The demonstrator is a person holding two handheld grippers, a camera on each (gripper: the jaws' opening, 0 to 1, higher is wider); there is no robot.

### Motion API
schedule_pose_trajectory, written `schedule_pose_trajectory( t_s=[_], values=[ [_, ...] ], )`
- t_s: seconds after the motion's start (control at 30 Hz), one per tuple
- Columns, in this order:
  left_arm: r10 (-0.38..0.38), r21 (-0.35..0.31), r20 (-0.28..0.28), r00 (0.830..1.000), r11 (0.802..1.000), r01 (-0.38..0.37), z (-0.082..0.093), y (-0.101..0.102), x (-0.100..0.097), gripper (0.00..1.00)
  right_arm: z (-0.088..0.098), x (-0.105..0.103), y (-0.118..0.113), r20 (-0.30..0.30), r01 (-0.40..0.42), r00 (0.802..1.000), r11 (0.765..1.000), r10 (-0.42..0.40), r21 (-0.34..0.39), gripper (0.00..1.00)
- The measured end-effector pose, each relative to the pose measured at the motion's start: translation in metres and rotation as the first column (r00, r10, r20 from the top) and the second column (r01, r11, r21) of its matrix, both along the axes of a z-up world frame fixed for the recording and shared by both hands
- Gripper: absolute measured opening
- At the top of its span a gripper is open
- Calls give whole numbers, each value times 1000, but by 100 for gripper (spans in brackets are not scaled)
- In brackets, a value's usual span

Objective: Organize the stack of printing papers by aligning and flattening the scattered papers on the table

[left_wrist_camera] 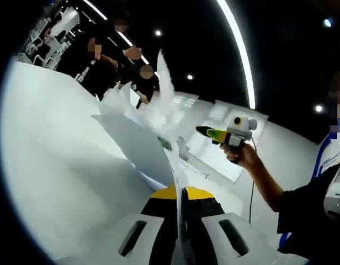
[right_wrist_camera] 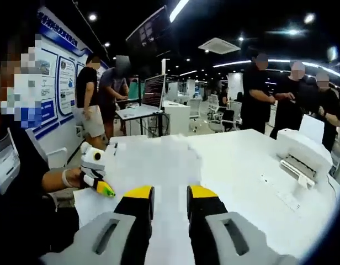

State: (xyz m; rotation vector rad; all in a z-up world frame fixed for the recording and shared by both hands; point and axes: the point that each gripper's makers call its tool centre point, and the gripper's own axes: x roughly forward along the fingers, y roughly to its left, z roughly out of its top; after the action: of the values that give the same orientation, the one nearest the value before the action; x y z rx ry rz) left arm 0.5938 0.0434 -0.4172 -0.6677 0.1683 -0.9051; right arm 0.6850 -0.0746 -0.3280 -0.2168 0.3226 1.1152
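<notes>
In the left gripper view my left gripper [left_wrist_camera: 180, 194] is shut on white printing paper [left_wrist_camera: 138, 144]. The sheets rise edge-on from between its yellow-tipped jaws and fan out bent toward the top. More sheets [left_wrist_camera: 213, 155] lie flat on the white table [left_wrist_camera: 59, 165] beyond. A hand holds my right gripper [left_wrist_camera: 206, 132] above those flat sheets, apart from the lifted paper. In the right gripper view my right gripper [right_wrist_camera: 170, 193] stands open over the paper [right_wrist_camera: 159, 165] on the table, nothing between its jaws. My left gripper [right_wrist_camera: 105, 189] comes in from the left at the paper's edge.
A white printer [right_wrist_camera: 302, 153] stands on the table's [right_wrist_camera: 242, 165] right side. A laptop [right_wrist_camera: 153, 91] sits on a small desk beyond the far edge. Several people stand around the far and left sides. Office chairs and desks fill the room behind.
</notes>
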Motion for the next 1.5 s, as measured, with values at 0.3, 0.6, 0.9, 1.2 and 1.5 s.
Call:
schedule_pose_trajectory(
  t_s=[0.3, 0.6, 0.9, 1.2, 1.5],
  values=[
    [6, 7, 4, 1000, 1000, -6, -1, 0, -1, 7, -53, 56, -75, 21, 218, 976, 970, -217, -107, 20],
    [3, 23, 1, 1000, 1000, -3, -3, -1, 1, 7, -101, 83, -116, 5, 303, 952, 939, -306, -159, 22],
    [1, 28, -5, 1000, 1000, -1, -4, -1, 1, 7, -131, 141, -116, -21, 357, 931, 919, -365, -166, 29],
    [2, 29, -10, 1000, 1000, -2, -5, -1, 1, 7, -151, 166, -104, -48, 380, 917, 906, -395, -187, 31],
    [1, 22, -13, 1000, 1000, 0, -5, -1, 2, 7, -161, 195, -99, -81, 409, 899, 891, -431, -200, 35]
  ],
)
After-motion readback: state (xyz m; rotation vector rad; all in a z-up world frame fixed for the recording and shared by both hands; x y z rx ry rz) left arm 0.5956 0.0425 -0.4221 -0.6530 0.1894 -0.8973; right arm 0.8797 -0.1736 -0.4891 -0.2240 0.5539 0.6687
